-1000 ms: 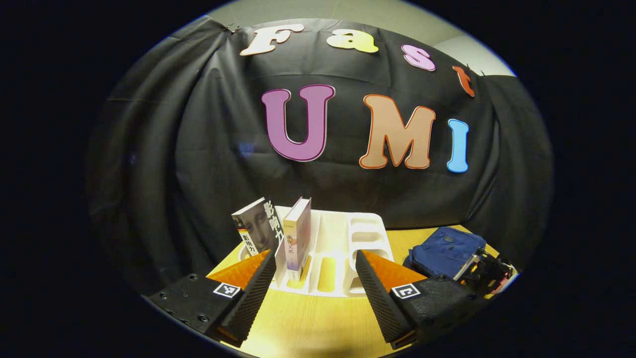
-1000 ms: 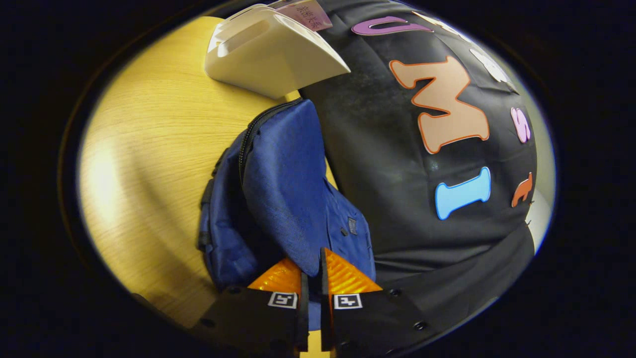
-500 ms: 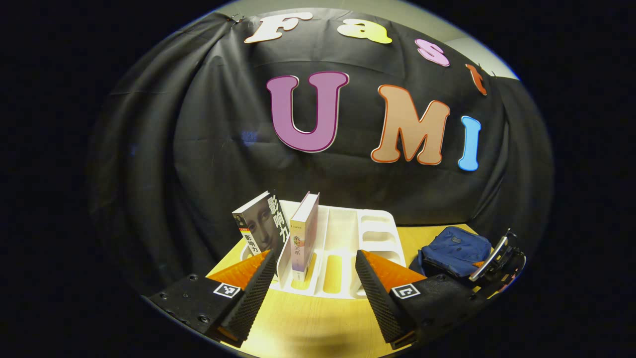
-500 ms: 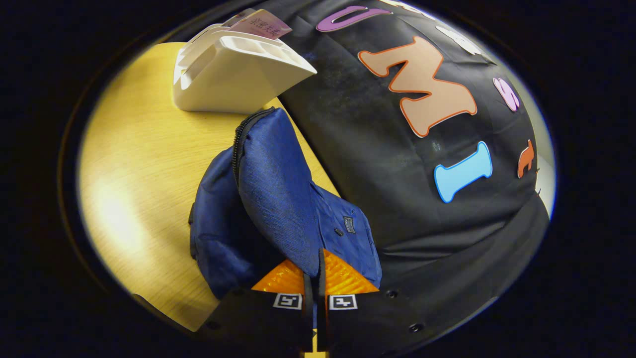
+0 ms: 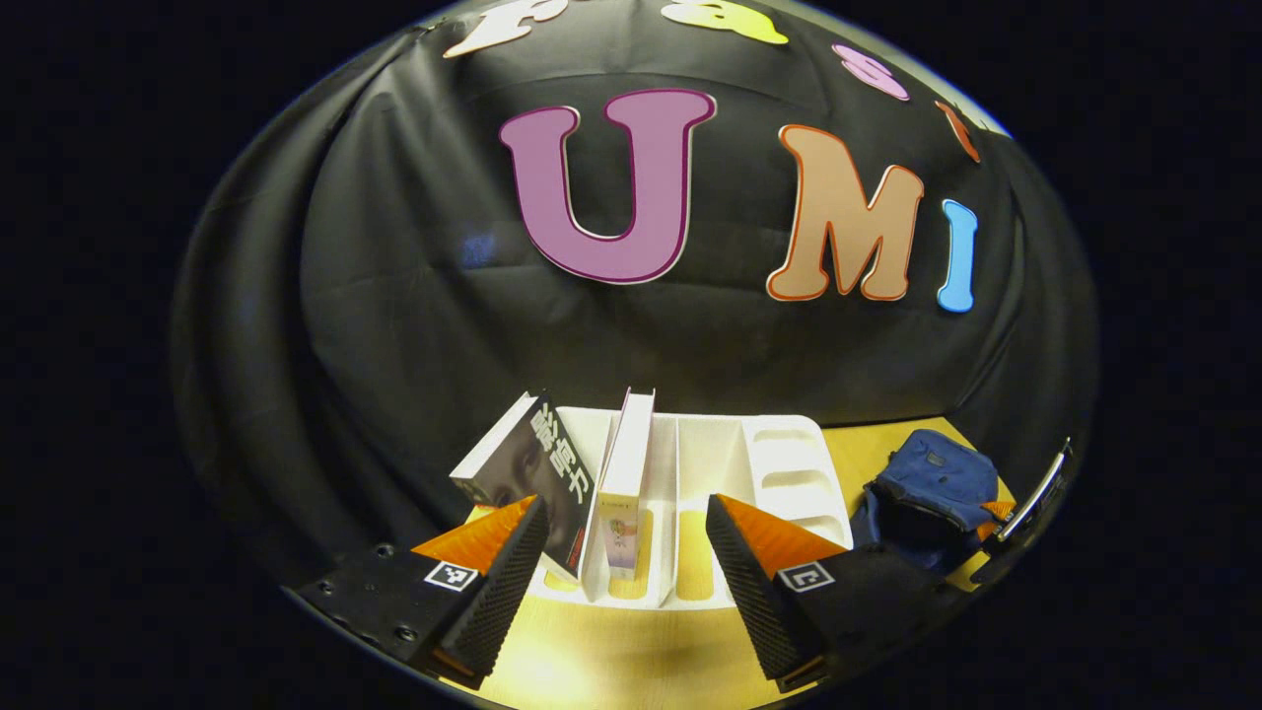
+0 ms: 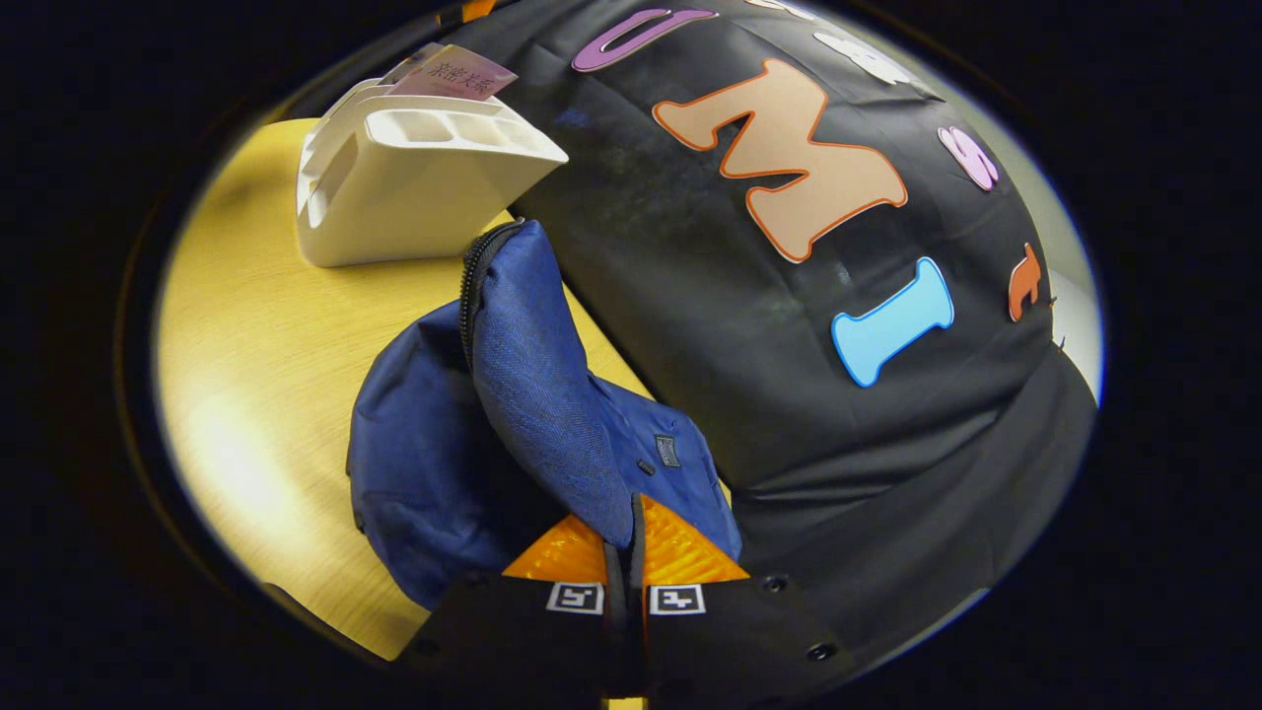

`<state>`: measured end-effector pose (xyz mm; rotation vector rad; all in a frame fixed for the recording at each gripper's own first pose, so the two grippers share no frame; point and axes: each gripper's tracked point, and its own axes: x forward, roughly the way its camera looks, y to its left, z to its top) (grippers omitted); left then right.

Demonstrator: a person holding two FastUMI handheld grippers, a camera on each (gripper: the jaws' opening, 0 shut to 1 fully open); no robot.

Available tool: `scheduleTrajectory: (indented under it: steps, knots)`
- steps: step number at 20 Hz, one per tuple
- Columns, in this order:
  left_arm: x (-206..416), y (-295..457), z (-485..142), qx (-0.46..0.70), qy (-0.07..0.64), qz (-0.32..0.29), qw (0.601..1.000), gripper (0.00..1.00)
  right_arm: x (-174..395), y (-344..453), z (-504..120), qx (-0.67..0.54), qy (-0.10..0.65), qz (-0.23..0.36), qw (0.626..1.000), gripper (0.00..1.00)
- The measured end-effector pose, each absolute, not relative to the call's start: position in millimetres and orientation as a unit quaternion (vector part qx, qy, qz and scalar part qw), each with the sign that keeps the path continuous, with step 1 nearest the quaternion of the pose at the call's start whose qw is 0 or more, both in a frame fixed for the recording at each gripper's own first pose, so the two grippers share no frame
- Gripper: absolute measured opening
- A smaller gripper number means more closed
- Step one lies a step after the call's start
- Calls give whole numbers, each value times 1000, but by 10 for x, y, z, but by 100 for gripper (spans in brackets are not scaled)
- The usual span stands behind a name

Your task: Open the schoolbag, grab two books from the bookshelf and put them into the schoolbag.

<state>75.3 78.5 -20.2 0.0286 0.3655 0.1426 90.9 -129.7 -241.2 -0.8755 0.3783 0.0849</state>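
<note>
Lower centre, right gripper view: right hand-held gripper (image 6: 625, 537) clamped on schoolbag (image 6: 532, 394) flap, desk (image 6: 266, 335) beneath. Left hand-held gripper (image 5: 623, 537) held wide apart, nothing gripped, w/ two books (image 5: 623, 483) in bookshelf (image 5: 779, 473) ahead.

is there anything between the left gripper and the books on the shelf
Nothing visible. The left gripper is open and faces the white shelf head on, with the pale book straight ahead between its fingers and the dark book leaning just beside it. Just bare table lies in between.
</note>
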Motion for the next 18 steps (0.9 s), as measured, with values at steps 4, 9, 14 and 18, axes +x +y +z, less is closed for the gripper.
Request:
scheduleTrajectory:
  steps: [4,9,14,18]
  knots:
    - [1074,868,-163,56,224,51,972,94,928,-1343,-2302,-414,179,32,892,3]
    - [1442,913,-313,111,279,24,954,90,985,-1393,-2192,-392,180,30,902,3]
    - [1676,959,-608,125,339,11,932,90,1049,-1479,-2101,-368,181,24,911,3]
    - [1778,971,-950,124,398,-9,909,81,1063,-1477,-2088,-367,180,21,912,3]
